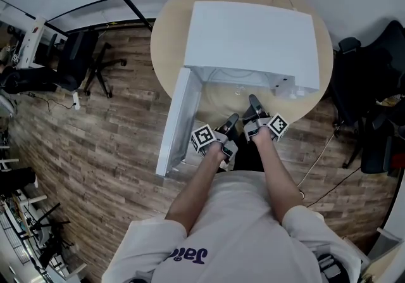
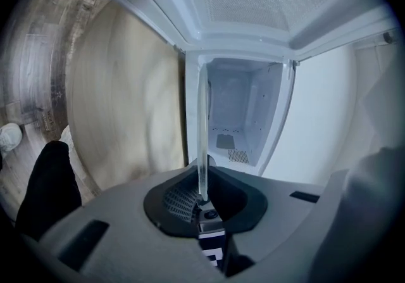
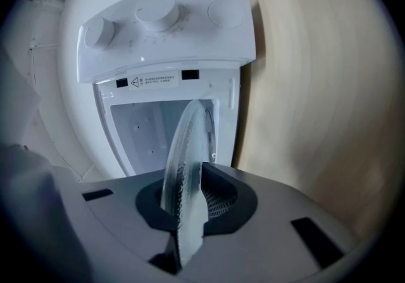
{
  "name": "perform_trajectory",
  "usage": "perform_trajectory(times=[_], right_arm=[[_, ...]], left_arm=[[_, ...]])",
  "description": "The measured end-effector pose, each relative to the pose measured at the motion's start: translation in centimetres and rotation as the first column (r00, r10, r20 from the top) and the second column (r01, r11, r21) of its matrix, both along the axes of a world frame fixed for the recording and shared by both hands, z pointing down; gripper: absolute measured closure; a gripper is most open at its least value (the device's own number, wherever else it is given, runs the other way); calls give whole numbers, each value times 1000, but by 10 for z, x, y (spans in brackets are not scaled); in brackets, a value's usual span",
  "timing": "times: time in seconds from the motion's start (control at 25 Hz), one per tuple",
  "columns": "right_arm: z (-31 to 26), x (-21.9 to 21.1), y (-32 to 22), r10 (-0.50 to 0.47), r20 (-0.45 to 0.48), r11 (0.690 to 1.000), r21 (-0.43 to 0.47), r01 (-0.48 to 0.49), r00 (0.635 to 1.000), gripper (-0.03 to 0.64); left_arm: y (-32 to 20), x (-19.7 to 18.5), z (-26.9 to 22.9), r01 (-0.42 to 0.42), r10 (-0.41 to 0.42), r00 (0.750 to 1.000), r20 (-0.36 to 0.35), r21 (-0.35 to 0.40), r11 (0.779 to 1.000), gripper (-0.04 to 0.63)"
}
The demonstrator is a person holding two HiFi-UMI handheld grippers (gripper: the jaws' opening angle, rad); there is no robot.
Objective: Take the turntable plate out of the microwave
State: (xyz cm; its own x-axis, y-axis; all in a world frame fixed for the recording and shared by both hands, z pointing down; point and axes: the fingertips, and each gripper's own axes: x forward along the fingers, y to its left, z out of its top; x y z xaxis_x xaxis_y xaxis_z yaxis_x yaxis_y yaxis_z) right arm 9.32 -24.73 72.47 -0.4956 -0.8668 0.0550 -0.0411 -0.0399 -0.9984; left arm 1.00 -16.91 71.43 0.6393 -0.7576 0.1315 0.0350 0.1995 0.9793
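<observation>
The white microwave (image 1: 253,35) stands on a round wooden table (image 1: 168,28) with its door (image 1: 178,120) swung open to the left. Both grippers are side by side in front of the opening. My left gripper (image 1: 231,121) is shut on the rim of the clear glass turntable plate (image 2: 202,130), which its own view shows edge-on. My right gripper (image 1: 253,103) is shut on the same plate (image 3: 185,161), whose ribbed glass runs between the jaws. The plate reaches forward toward the empty cavity (image 2: 243,117). From the head view I cannot make out the plate.
The control panel with round knobs (image 3: 158,19) sits beside the cavity. Dark office chairs stand on the wooden floor at the left (image 1: 79,60) and right (image 1: 361,66) of the table. A cable (image 1: 319,168) trails on the floor at the right.
</observation>
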Motion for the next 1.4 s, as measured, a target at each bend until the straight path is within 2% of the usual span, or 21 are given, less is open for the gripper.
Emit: perform_trajectory(times=[0.24,0.4,0.44,0.52,0.64,1.0,1.2,1.4], right_arm=[[-14,2,15,5,8,1000,26,-6,1000,581],[-21,7,27,7,9,999,44,-7,1000,580],[-25,7,31,4,22,999,54,-5,1000,580],[-33,6,38,-2,57,997,75,-2,998,581],[-49,4,53,-11,70,994,111,3,997,581],[-68,2,87,-54,1,995,88,53,999,580],[-75,5,98,-49,25,995,84,47,998,580],[-96,4,102,-69,-35,990,124,73,997,581]], left_arm=[[11,-1,-9,-46,47,999,-5,66,997,555],[18,2,-14,-107,103,994,39,113,988,548],[17,-1,-15,-98,94,995,37,119,988,535],[14,-10,-17,-51,50,999,10,131,990,446],[8,-22,-26,1,5,999,-41,156,988,411],[6,-28,-57,13,10,994,-108,216,976,420],[14,-22,-65,-33,52,995,-89,198,980,523],[19,-24,-83,-11,22,998,-63,166,986,553]])
